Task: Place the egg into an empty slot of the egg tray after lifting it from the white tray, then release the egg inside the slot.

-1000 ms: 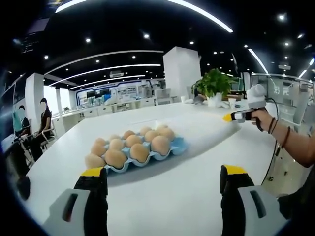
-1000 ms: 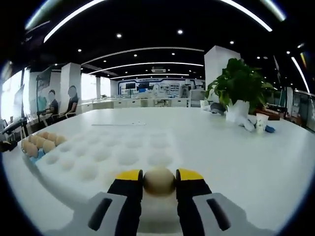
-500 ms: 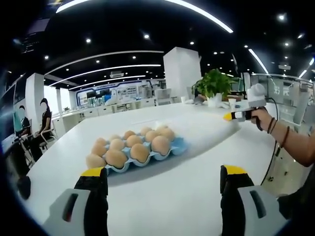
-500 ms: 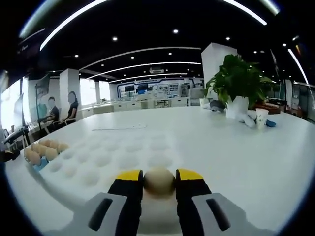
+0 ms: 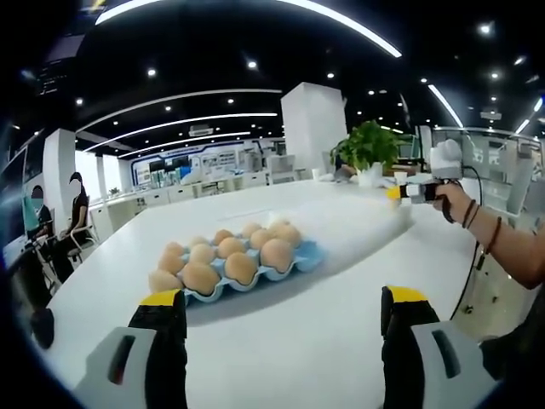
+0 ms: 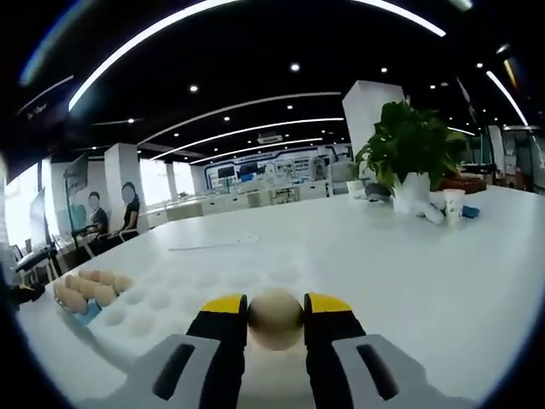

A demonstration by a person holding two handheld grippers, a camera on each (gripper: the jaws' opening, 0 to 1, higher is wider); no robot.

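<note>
Our right gripper (image 6: 276,317) clasps the egg (image 6: 275,319) above the white tray (image 6: 170,294); our left gripper (image 5: 281,313) gapes empty near the blue egg tray (image 5: 255,271) on the table (image 5: 298,341)

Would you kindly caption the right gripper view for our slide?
Right claw grips an egg above the white tray.

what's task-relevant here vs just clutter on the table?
Job:
- beige egg, clamped in the right gripper
- white moulded tray with round dimples
- blue egg tray holding brown eggs
- left gripper, jaws apart, holding nothing

Lying about:
- green potted plant in a white pot
- white paper cup
- people seated at the far left
</note>
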